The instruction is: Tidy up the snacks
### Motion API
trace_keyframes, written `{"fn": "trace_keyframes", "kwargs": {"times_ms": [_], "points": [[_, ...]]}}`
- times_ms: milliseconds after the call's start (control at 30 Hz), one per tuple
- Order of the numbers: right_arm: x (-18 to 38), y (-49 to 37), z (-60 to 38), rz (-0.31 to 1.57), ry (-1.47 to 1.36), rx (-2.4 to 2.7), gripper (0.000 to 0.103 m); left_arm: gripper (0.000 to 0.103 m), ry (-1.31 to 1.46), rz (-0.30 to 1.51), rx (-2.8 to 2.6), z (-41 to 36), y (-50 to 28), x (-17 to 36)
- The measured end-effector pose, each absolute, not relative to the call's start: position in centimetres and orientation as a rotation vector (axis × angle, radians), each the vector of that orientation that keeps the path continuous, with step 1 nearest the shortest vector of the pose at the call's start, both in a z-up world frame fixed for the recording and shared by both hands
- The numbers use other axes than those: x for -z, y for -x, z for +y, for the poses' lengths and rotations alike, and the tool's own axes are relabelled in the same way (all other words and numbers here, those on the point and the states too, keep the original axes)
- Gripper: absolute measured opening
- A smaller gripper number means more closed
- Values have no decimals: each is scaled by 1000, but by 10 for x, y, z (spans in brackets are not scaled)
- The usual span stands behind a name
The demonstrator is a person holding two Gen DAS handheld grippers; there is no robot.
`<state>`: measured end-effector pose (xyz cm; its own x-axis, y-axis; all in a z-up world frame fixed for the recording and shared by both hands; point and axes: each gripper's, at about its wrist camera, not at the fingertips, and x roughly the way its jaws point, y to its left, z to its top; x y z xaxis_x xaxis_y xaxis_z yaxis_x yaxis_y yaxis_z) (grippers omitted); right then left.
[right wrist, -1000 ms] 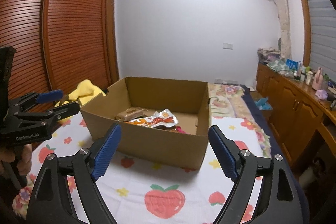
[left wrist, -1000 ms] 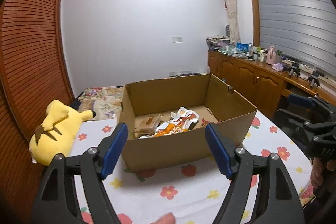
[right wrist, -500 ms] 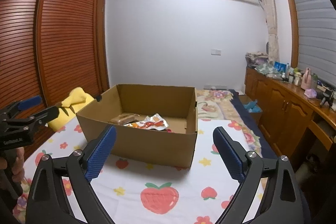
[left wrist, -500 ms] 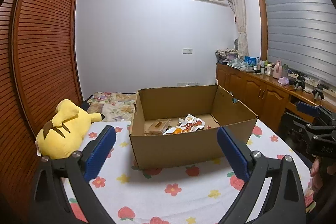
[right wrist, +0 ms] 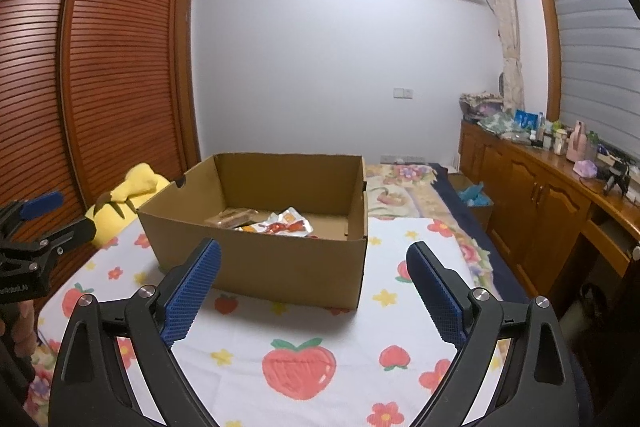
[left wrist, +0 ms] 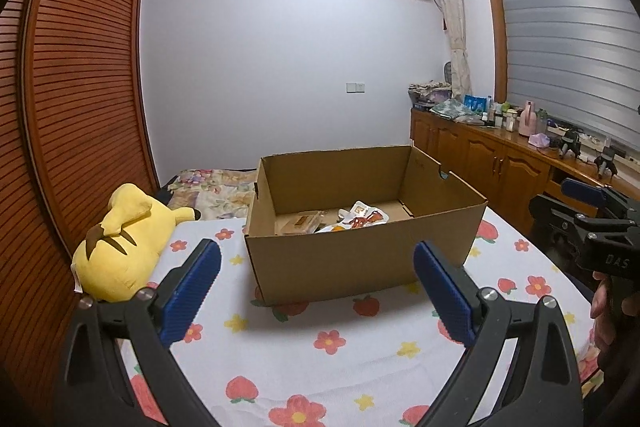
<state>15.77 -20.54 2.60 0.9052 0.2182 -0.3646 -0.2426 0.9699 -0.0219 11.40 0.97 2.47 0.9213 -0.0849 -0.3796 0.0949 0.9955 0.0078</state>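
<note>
An open cardboard box [left wrist: 360, 263] stands on a flower-and-strawberry cloth; it also shows in the right wrist view [right wrist: 280, 263]. Inside lie a brown snack pack [left wrist: 300, 221] and white-orange wrappers [left wrist: 362, 215], seen in the right wrist view as the brown pack [right wrist: 232, 217] and wrappers [right wrist: 286, 225]. My left gripper [left wrist: 318, 291] is open and empty, well back from the box. My right gripper [right wrist: 314, 293] is open and empty, also back from the box. Each gripper shows at the other view's edge: the right one [left wrist: 596, 223], the left one [right wrist: 36, 227].
A yellow plush toy [left wrist: 120, 247] lies left of the box by the slatted wardrobe [left wrist: 80, 127]. A wooden cabinet [left wrist: 500, 163] with bottles and clutter runs along the right wall. A floral quilt [right wrist: 404, 187] lies behind the box.
Both grippers have drawn back and up from the box, which now looks smaller and farther. Both stay open and empty.
</note>
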Motion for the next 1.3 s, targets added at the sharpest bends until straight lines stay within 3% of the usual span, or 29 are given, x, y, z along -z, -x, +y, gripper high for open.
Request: {"fn": "trace_keyframes", "kwargs": {"times_ms": [1300], "points": [[-26, -158, -205, 369, 67, -237, 96, 98, -30, 398, 87, 8, -112, -18]]}}
